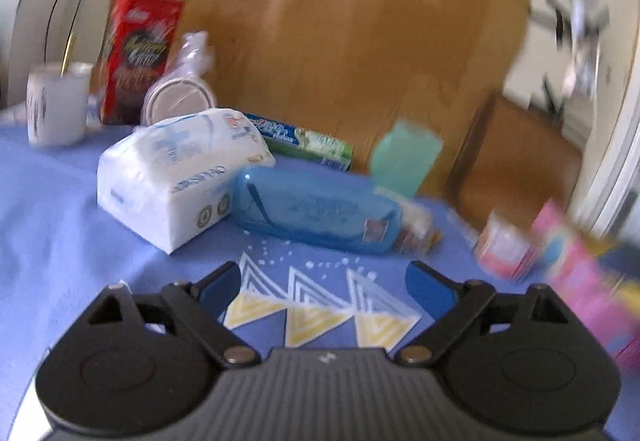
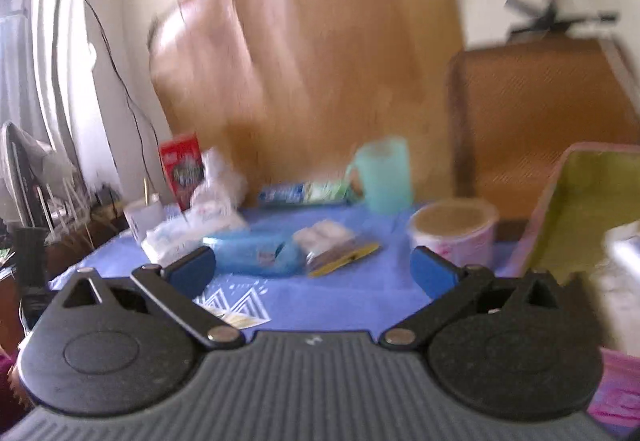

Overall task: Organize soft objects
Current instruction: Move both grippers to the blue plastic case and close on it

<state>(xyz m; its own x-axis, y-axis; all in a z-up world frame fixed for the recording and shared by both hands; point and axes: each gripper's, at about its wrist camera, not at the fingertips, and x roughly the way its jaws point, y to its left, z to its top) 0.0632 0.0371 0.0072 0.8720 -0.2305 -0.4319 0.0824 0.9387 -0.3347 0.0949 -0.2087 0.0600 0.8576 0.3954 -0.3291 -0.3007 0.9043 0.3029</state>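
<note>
Left wrist view: the left gripper (image 1: 323,283) hangs over the blue cloth (image 1: 60,209), jaws spread and empty. The white tissue pack (image 1: 176,173) lies ahead and to the left, touching the blue pouch (image 1: 316,211).

Right wrist view: the right gripper (image 2: 313,267) is likewise spread and empty. A small clear packet (image 2: 332,245), possibly cotton pads given the blur, leans on the pouch. Risk: a hurried grab could crush the tissue pack or nudge the pink tub (image 2: 456,229).
</note>
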